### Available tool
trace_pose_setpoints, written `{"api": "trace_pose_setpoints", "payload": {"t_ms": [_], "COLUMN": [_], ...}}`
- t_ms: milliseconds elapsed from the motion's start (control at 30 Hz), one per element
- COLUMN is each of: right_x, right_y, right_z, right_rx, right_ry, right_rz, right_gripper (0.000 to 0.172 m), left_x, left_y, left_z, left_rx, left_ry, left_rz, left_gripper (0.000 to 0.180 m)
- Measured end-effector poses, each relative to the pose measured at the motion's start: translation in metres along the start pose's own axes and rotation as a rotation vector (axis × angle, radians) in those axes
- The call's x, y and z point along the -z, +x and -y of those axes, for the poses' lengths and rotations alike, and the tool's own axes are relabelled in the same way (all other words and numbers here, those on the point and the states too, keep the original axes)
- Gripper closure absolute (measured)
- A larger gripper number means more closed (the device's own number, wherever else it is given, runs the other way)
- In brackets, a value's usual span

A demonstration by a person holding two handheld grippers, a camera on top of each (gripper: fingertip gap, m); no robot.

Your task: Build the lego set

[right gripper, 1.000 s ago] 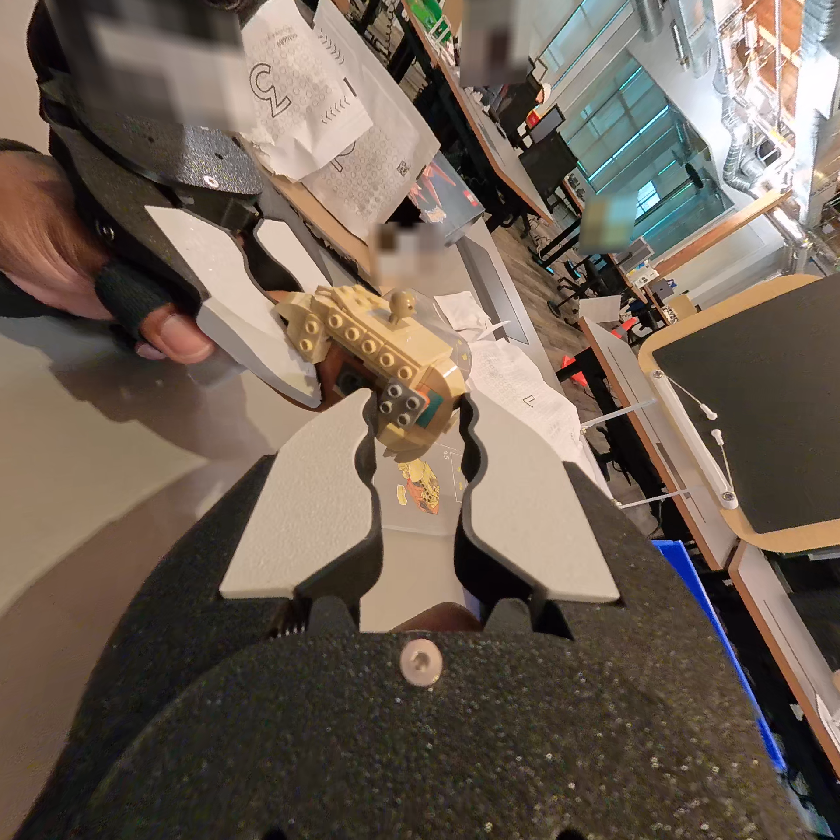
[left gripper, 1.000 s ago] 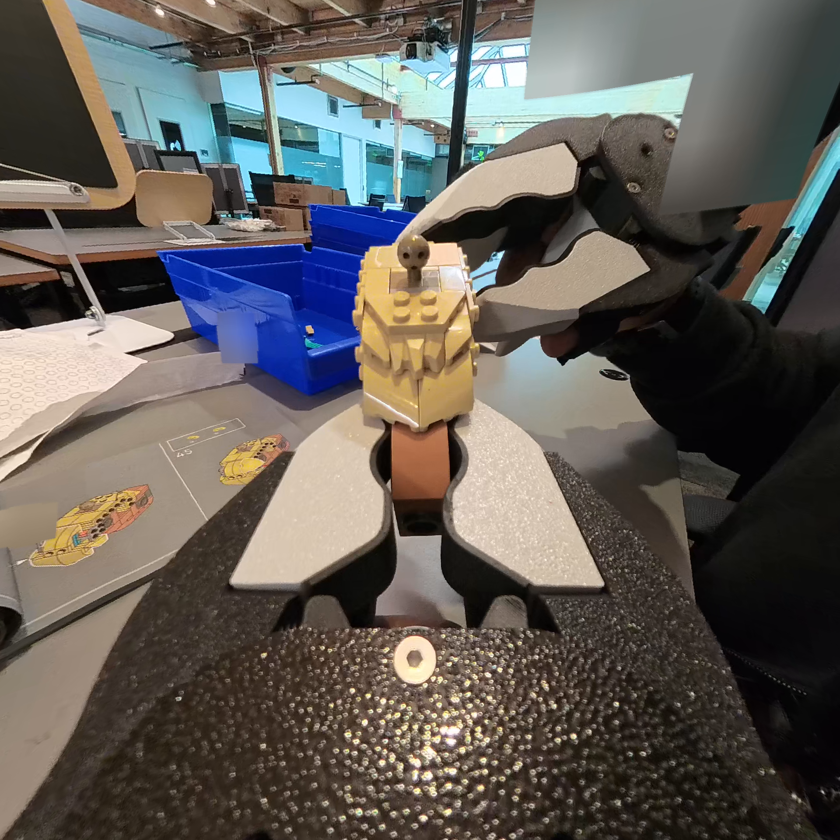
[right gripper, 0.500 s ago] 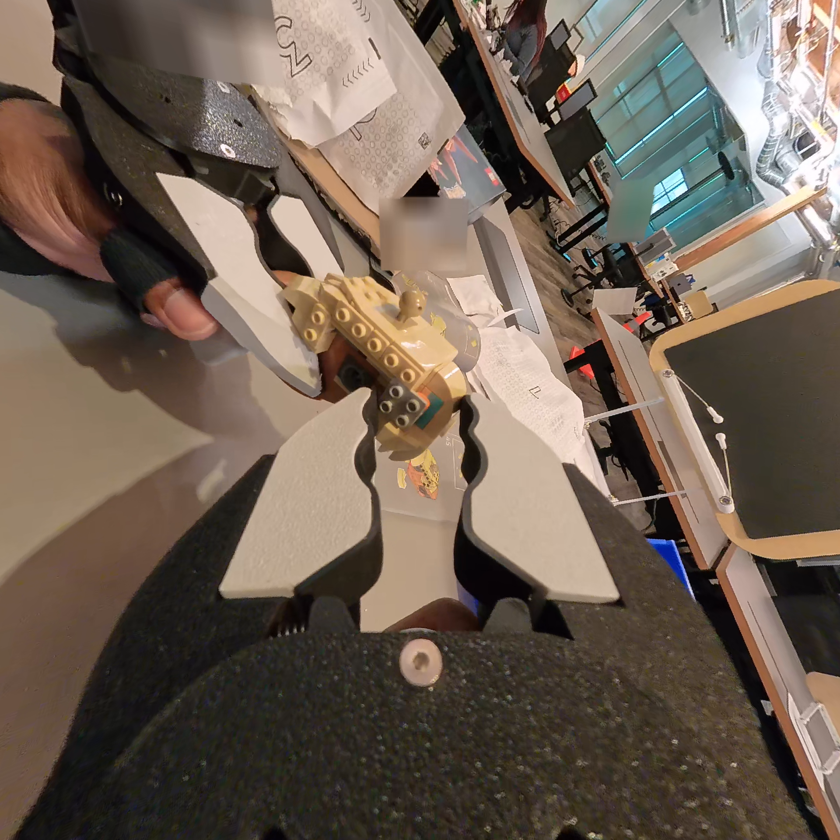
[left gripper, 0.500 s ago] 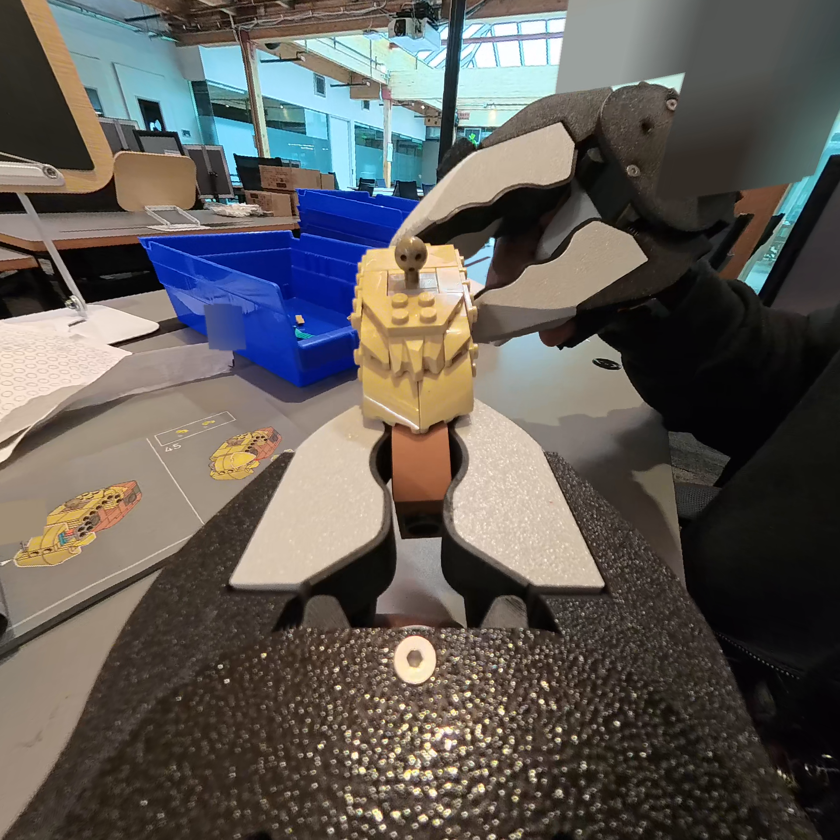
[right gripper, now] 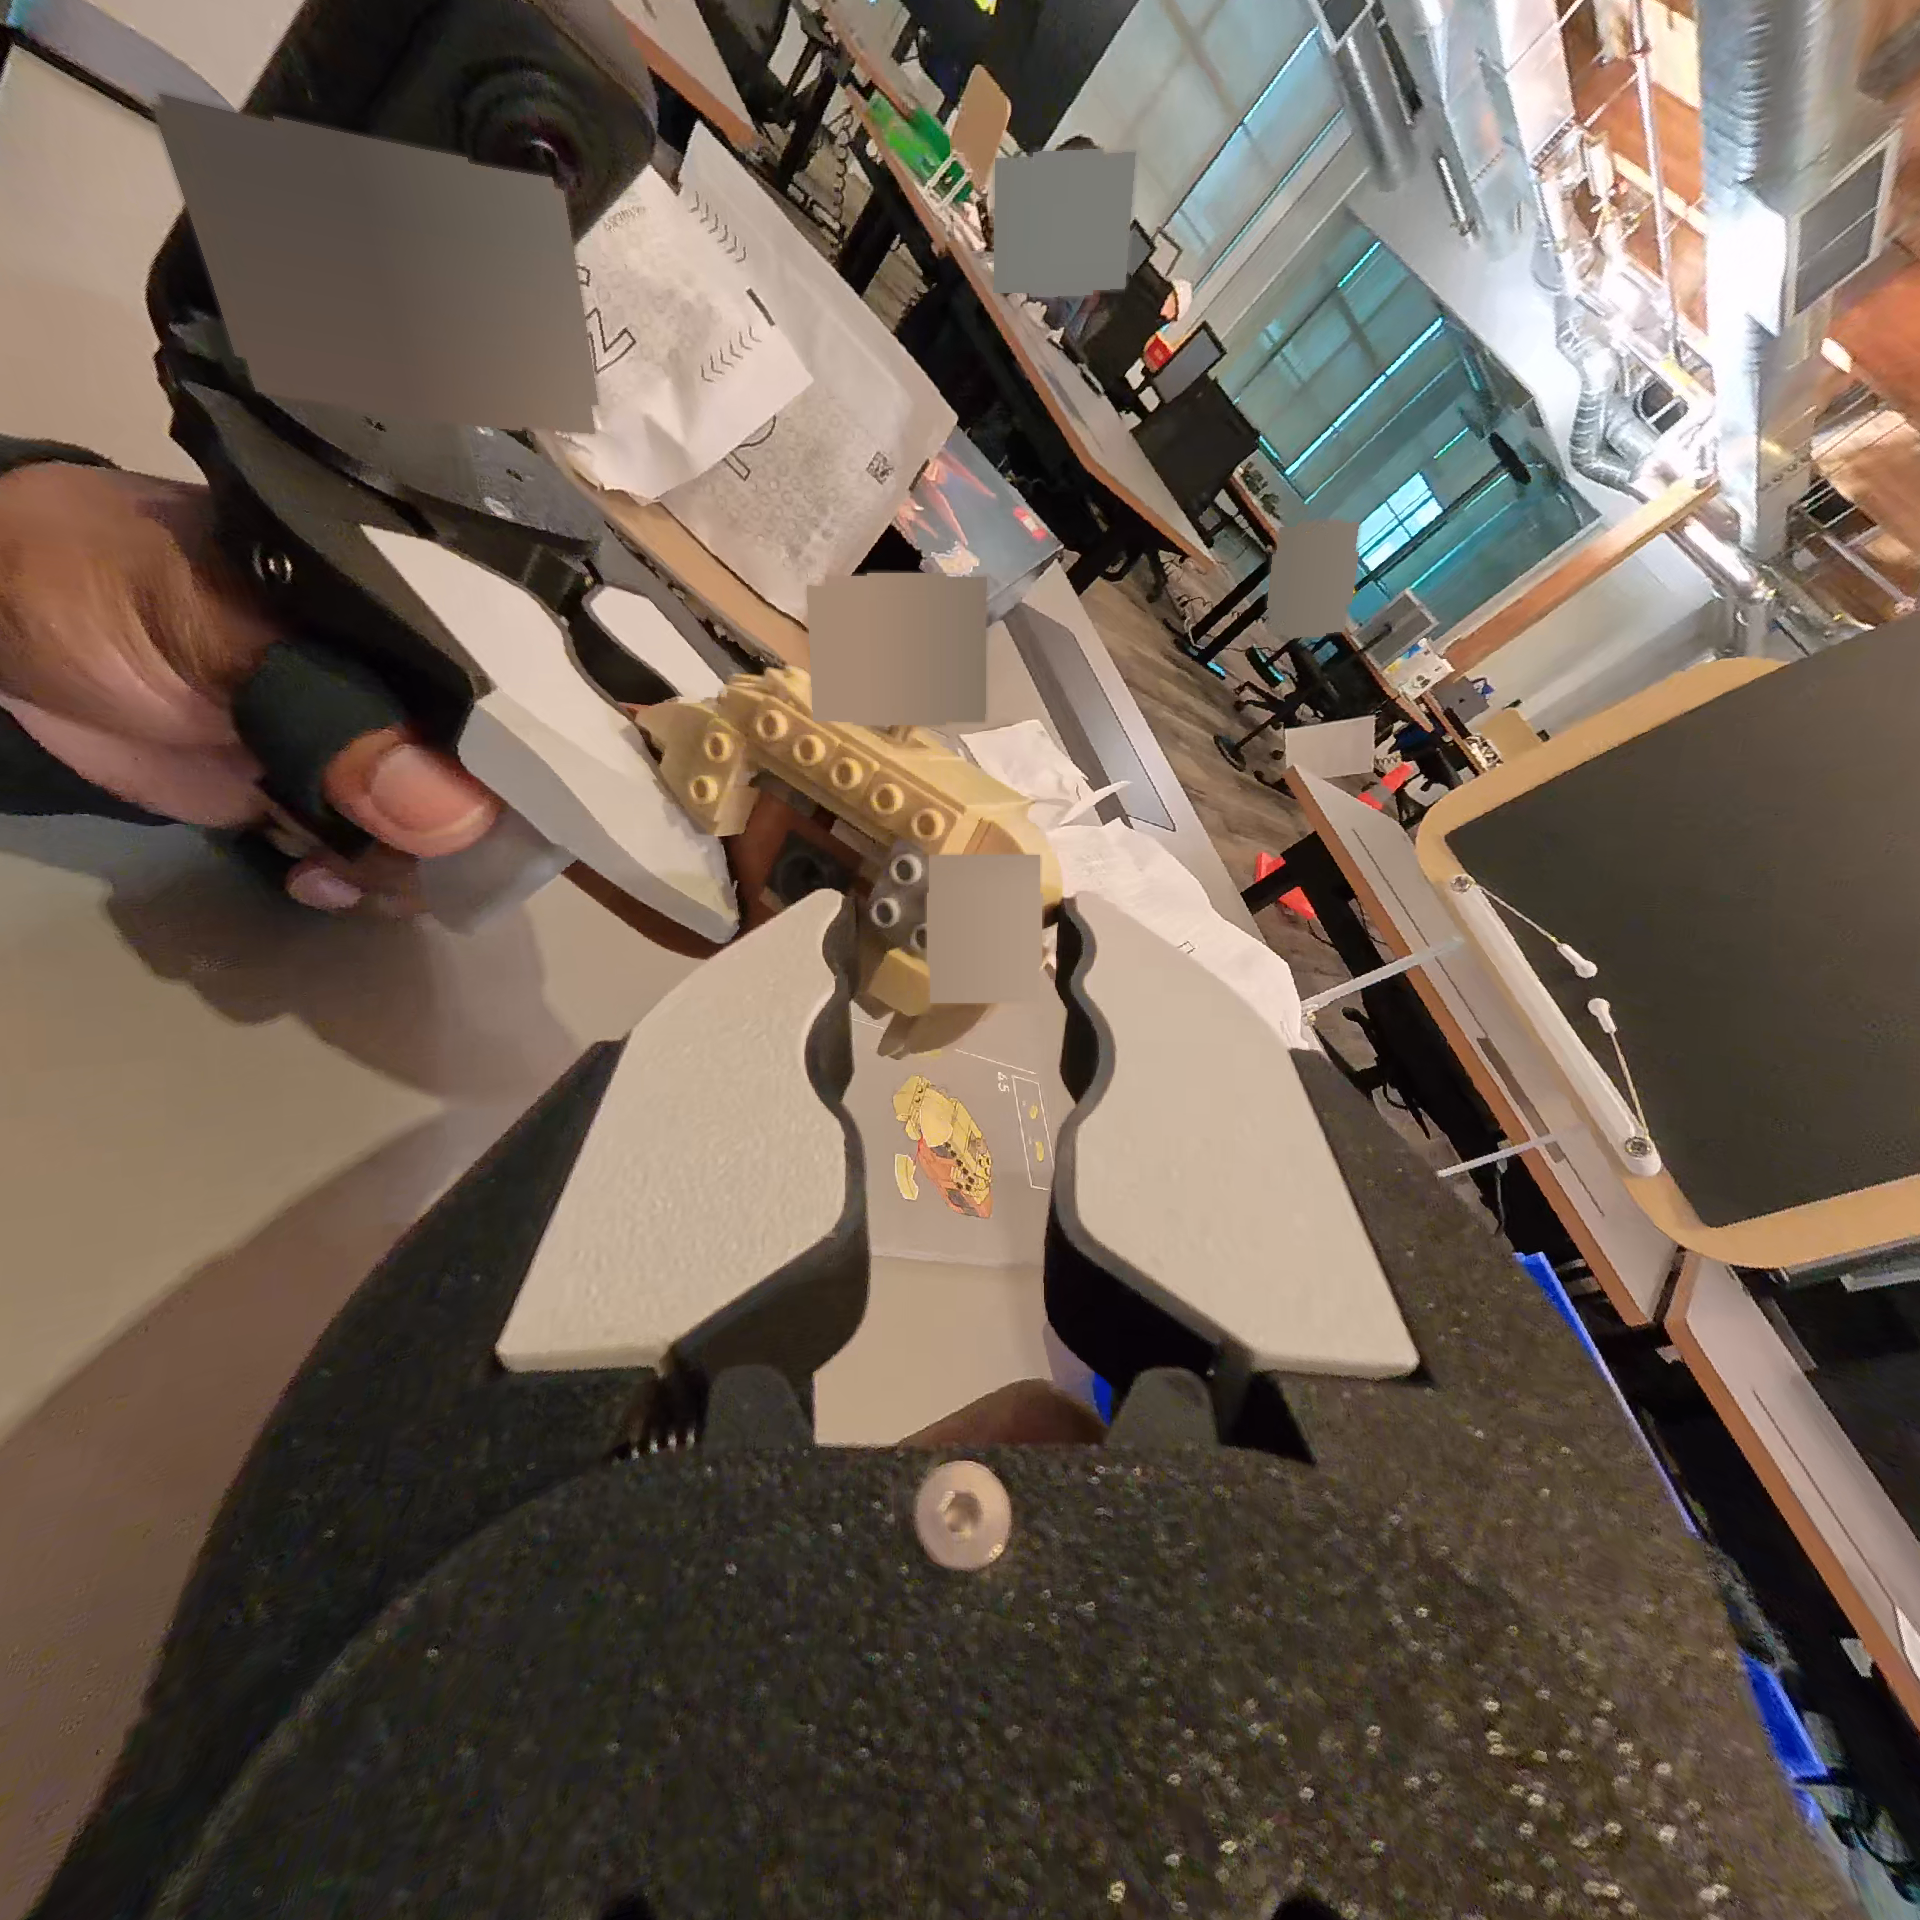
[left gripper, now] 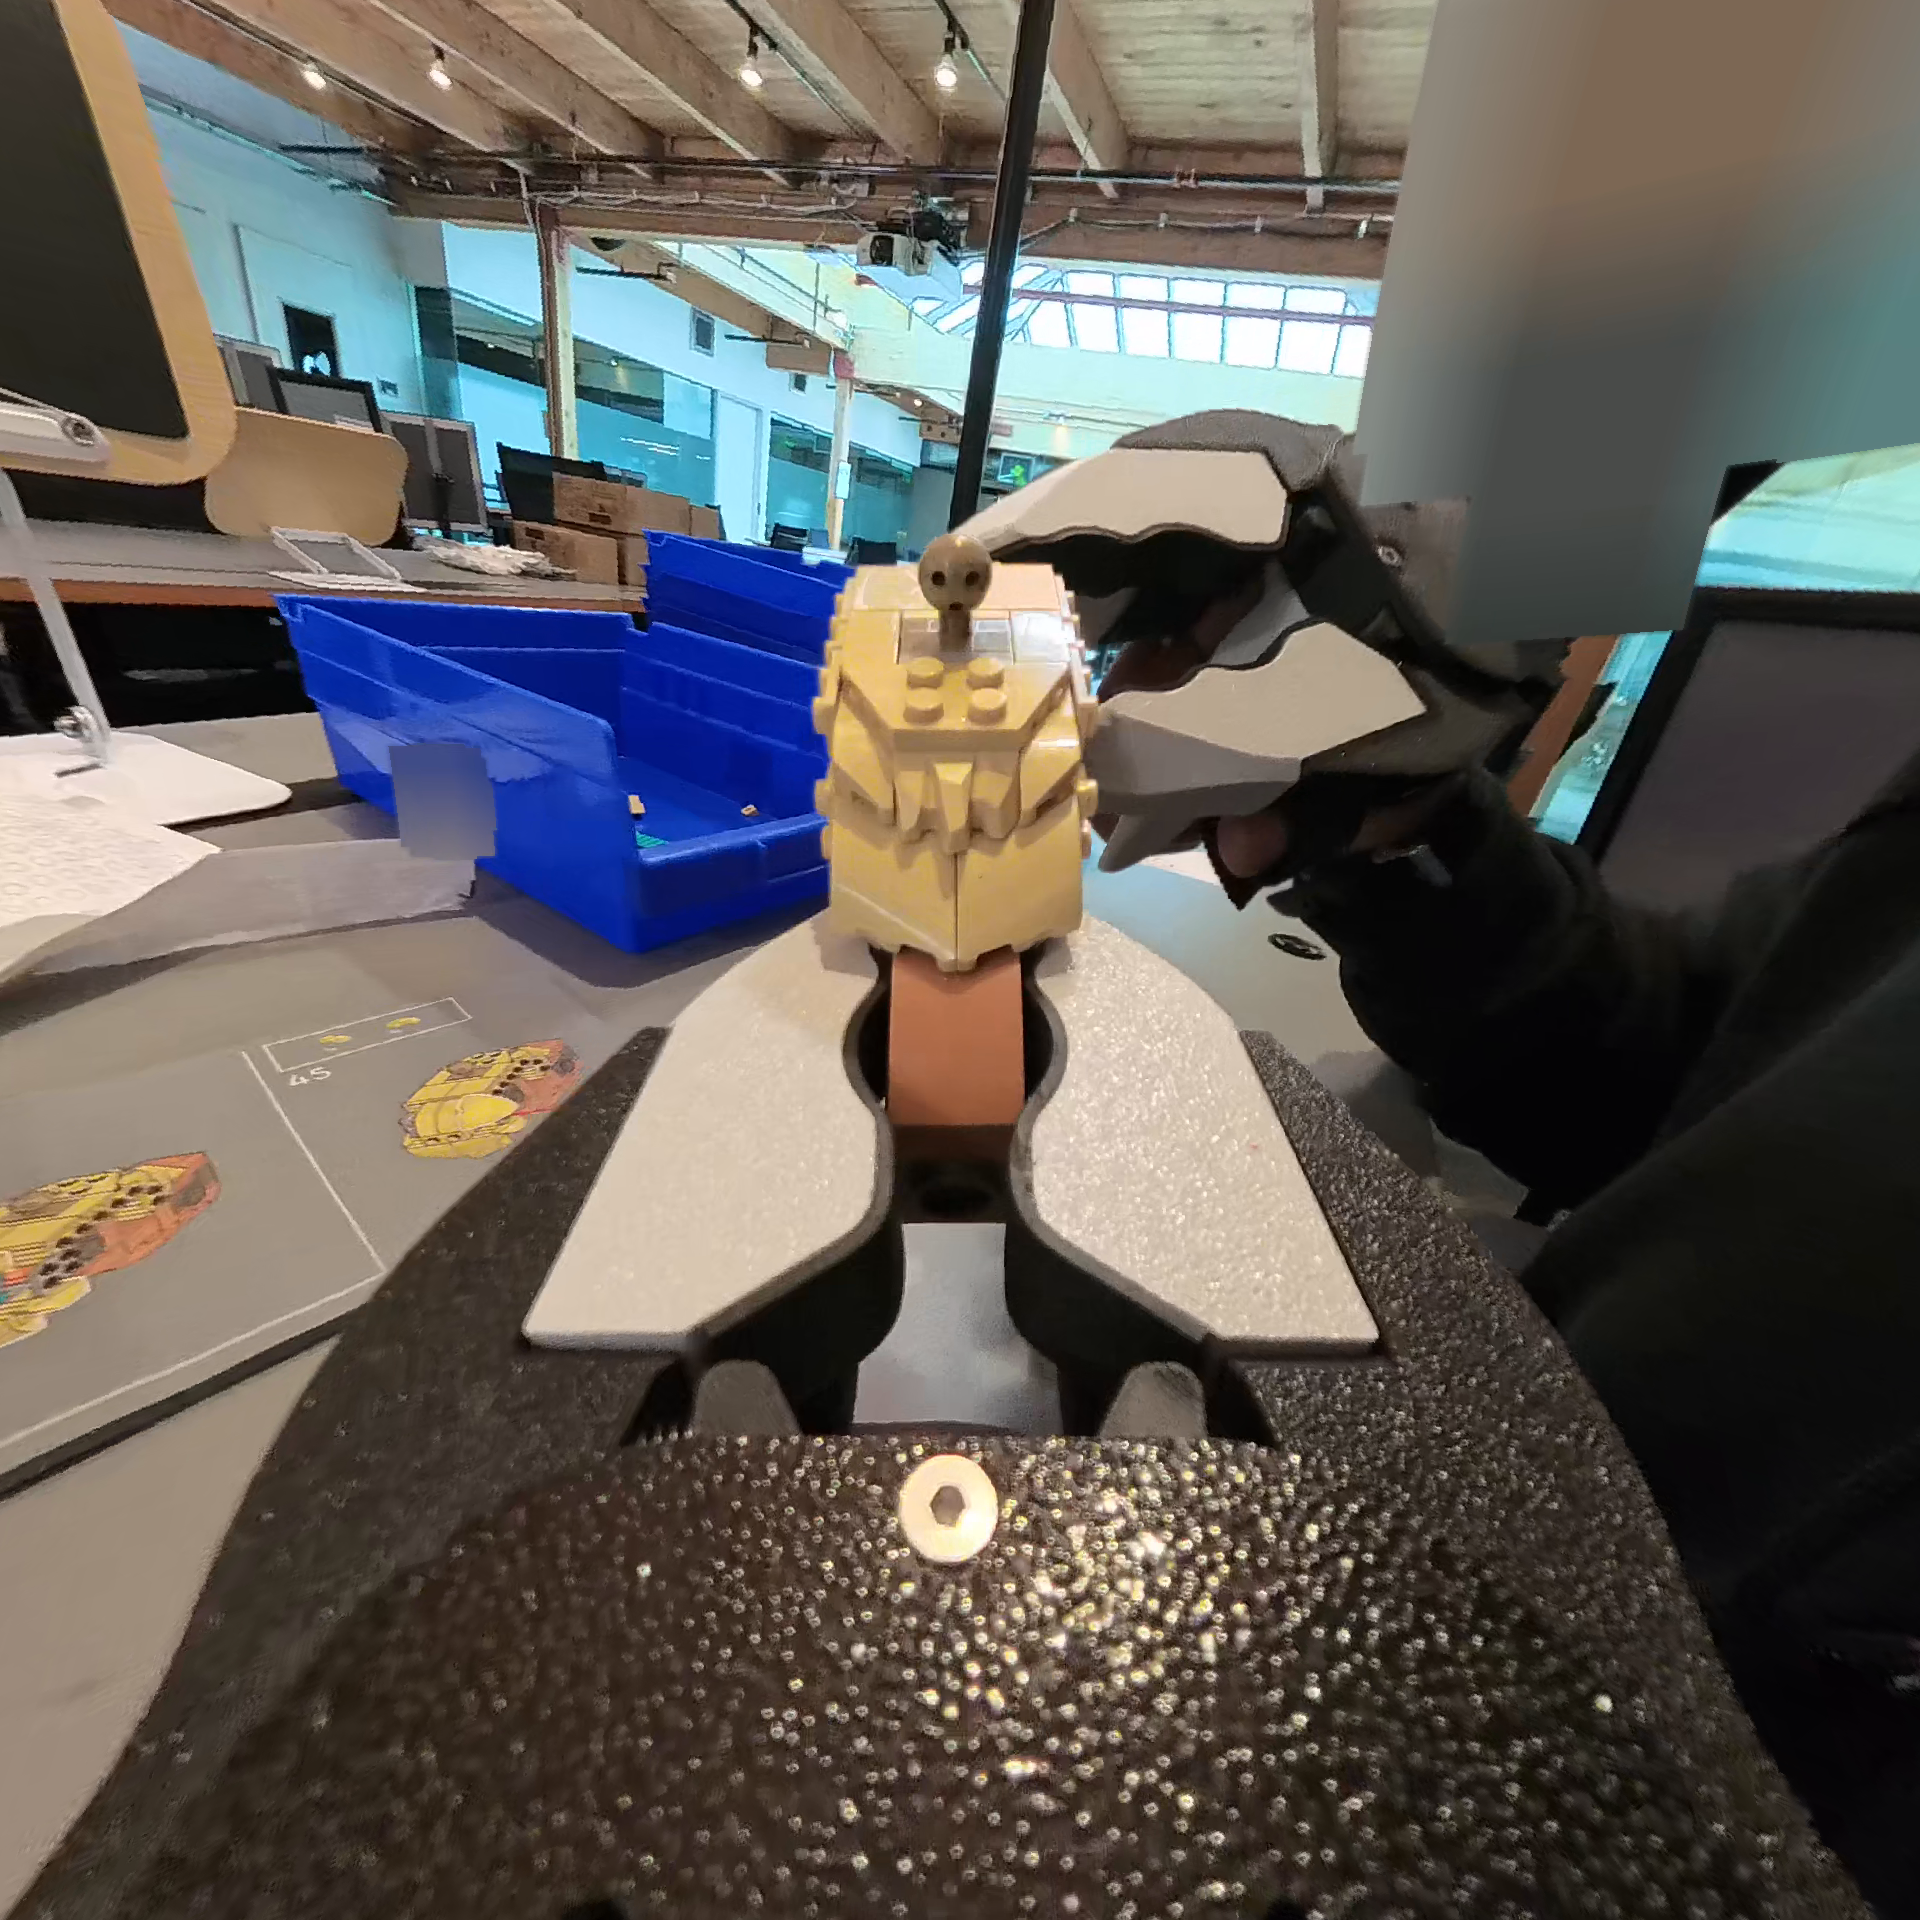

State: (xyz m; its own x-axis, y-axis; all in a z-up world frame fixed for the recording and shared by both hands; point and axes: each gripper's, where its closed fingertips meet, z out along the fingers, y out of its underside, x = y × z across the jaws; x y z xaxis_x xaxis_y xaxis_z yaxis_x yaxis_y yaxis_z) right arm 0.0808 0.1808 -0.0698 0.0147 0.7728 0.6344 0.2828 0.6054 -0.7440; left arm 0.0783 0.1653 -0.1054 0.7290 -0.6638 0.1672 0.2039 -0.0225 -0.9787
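A tan brick model (left gripper: 956, 769) with a small round knob on top stands up in front of me in the left wrist view. My left gripper (left gripper: 956, 966) is shut on its brown base (left gripper: 956, 1049) and holds it above the table. My right gripper (left gripper: 1081, 644) comes in from the right, one finger over the model's top and one against its side. In the right wrist view the model's (right gripper: 831, 769) end with grey studs sits between my right gripper's (right gripper: 945, 925) fingertips, which close on it. The left gripper (right gripper: 582, 748) shows at the left, in a hand.
A blue bin (left gripper: 582, 748) with a few small pieces stands behind on the grey table. An open instruction booklet (left gripper: 260, 1164) lies at the left, and also shows below the model (right gripper: 945, 1153). White paper bags (right gripper: 727, 343) lie farther off. A monitor (right gripper: 1714, 935) stands at the right. One gripper's finger ends stand about 4 cm off the other's. The model (right gripper: 945, 1153) is about equally far from each gripper, around 20 cm.
Both grippers keep their hold on the model. The pair has shifted a little and the model has turned slightly in the right wrist view.
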Motion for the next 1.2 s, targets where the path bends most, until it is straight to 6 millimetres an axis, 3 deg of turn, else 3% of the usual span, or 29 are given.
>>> {"api": "trace_pose_setpoints", "payload": {"t_ms": [500,633,733,833,1000,1200], "right_x": [-0.005,-0.005,-0.004,0.006,0.006,-0.008], "right_y": [-0.004,0.0,0.012,0.026,0.029,0.039], "right_z": [-0.009,-0.002,0.01,0.018,0.008,0.01], "right_rx": [0.036,0.025,0.023,-0.015,-0.072,0.038], "right_ry": [-0.071,-0.02,0.037,0.11,0.162,0.171], "right_rz": [0.043,0.024,-0.059,-0.142,-0.113,-0.072], "right_gripper": [0.138,0.138,0.138,0.13,0.124,0.115], "left_x": [0.0,0.001,-0.001,0.005,0.013,-0.003], "left_y": [-0.005,-0.004,-0.005,-0.019,-0.035,-0.026], "left_z": [-0.008,-0.002,0.011,0.026,0.047,0.053], "left_rx": [0.042,0.063,0.179,0.399,0.768,0.962], "left_ry": [-0.056,-0.011,0.088,0.23,0.436,0.469], "left_rz": [0.008,-0.013,-0.055,-0.113,-0.285,-0.385], "left_gripper": [0.163,0.163,0.163,0.163,0.163,0.163]}}
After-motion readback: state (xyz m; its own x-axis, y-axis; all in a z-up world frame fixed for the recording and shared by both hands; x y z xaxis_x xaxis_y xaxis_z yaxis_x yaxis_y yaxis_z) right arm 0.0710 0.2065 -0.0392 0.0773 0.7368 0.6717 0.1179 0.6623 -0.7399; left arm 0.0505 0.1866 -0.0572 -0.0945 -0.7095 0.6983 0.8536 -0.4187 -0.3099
